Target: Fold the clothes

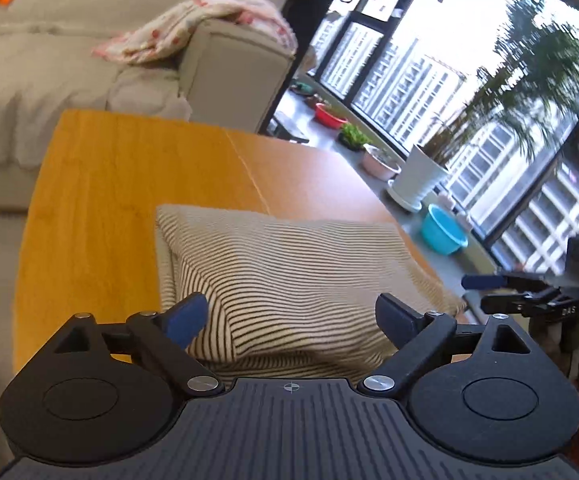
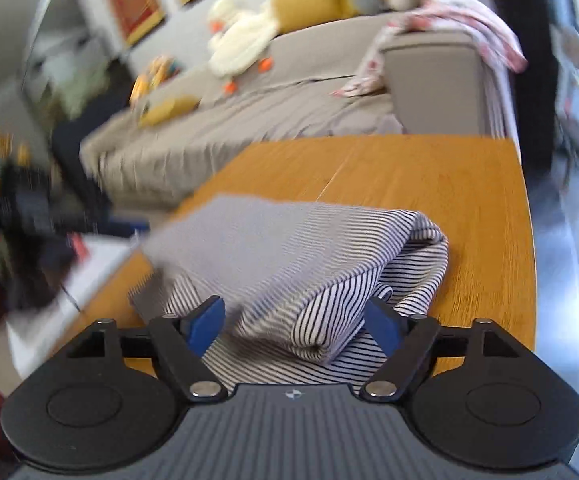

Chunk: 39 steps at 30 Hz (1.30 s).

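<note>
Left gripper (image 1: 289, 316) jaws wide apart over near edge of folded striped garment (image 1: 285, 276) lying on orange wooden table (image 1: 101, 200), right gripper (image 1: 485, 290) just off garment's right side, beige sofa (image 1: 89, 60) with floral blanket (image 1: 193, 24) beyond table.

Bare table (image 1: 101, 184) left of and beyond the folded striped garment (image 1: 285, 272), open for passing. Sofa (image 1: 225, 64) close behind the far edge (floral blanket (image 1: 193, 28) draped over its arm). Right gripper (image 1: 485, 292) off the table's window side, jaws apart.
</note>
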Tool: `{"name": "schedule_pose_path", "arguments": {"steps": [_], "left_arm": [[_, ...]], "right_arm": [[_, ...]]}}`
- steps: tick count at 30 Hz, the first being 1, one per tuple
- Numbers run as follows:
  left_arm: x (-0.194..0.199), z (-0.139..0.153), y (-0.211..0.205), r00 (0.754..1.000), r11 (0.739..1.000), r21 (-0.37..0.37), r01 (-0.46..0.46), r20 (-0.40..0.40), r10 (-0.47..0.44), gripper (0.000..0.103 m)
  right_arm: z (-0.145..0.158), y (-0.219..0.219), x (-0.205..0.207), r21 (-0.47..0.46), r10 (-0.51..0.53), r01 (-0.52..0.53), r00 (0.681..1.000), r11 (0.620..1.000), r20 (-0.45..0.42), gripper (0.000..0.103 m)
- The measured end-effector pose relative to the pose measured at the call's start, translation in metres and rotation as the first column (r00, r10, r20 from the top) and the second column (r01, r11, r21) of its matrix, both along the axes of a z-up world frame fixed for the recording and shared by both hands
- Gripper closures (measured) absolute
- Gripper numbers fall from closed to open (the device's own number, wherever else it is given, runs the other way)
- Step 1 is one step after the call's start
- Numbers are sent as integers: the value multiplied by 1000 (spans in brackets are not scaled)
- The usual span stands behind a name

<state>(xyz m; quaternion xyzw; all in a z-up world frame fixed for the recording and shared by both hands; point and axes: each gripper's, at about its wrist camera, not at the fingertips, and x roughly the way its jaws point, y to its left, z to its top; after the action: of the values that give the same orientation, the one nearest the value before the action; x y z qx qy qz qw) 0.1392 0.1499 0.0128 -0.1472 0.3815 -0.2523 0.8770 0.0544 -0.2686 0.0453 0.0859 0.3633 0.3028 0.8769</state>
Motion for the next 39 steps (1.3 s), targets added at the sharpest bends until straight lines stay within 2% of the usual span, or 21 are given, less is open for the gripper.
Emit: {"name": "schedule_pose_path", "arguments": {"steps": [4, 7, 8, 10, 11, 12, 14, 17, 19, 20, 22, 23, 26, 27, 28, 30, 33, 37, 39], "left_arm": [[17, -21, -9, 997, 999, 4, -42, -61, 43, 8], [24, -29, -18, 996, 999, 23, -42, -73, 43, 11], [26, -31, -20, 997, 999, 31, -42, -71, 44, 13], [32, -33, -23, 996, 997, 43, -57, -62, 60, 26], [37, -33, -24, 996, 996, 52, -69, -54, 72, 30], [43, -32, -25, 996, 994, 68, -83, -40, 86, 38], [51, -28, -26, 994, 990, 90, -105, -13, 106, 52], [45, -12, -23, 995, 992, 69, -104, 18, 103, 69], [38, -1, -21, 995, 994, 48, -96, 41, 94, 83], [31, 5, -20, 995, 997, 25, -80, 54, 78, 85], [17, 9, -22, 997, 999, -6, -44, 62, 45, 86], [13, 6, -24, 998, 999, -1, -34, 57, 34, 86], [7, -8, -30, 998, 995, 75, -63, 36, 61, 78], [8, -13, -28, 996, 992, 95, -85, 31, 82, 69], [10, -16, -24, 994, 989, 99, -110, 23, 108, 51], [14, -18, -13, 986, 981, 94, -168, 8, 168, 35], [21, -22, -4, 976, 972, 91, -216, -15, 219, 22], [27, -31, -15, 978, 976, 85, -202, -35, 205, 24], [27, -32, -28, 982, 975, 116, -188, -10, 191, 28]], "right_arm": [[-16, -3, 19, 79, -96, 102, 993, 992, -71, 24], [-43, 13, 41, 92, -119, 135, 981, 987, -156, 24], [-48, 21, 44, 70, -117, 127, 983, 989, -141, 26], [-56, 36, 50, 25, -110, 114, 988, 993, -112, 32], [-60, 44, 54, 0, -106, 107, 990, 994, -95, 49], [-58, 50, 61, -24, -104, 102, 992, 994, -71, 59], [-54, 52, 77, -19, -117, 116, 992, 993, -41, 68], [-38, 49, 90, -1, -133, 133, 991, 991, 1, 80], [-20, 44, 85, 27, -106, 105, 993, 994, 48, 82], [-14, 43, 79, 32, -92, 90, 993, 995, 68, 82], [-5, 40, 68, 40, -67, 64, 992, 997, 103, 82], [-9, 37, 67, 33, -61, 59, 994, 998, 91, 82], [-38, 34, 65, -53, -77, 78, 997, 996, 24, 80], [-49, 33, 65, -88, -92, 92, 996, 992, 6, 76], [-58, 31, 63, -89, -104, 103, 995, 991, 2, 75], [-61, 26, 60, -42, -121, 121, 993, 992, 2, 74], [-60, 27, 58, -38, -126, 126, 992, 991, 6, 64], [-64, 32, 59, -40, -120, 120, 993, 992, 19, 56], [-66, 35, 60, -38, -121, 122, 992, 992, 26, 55]]}}
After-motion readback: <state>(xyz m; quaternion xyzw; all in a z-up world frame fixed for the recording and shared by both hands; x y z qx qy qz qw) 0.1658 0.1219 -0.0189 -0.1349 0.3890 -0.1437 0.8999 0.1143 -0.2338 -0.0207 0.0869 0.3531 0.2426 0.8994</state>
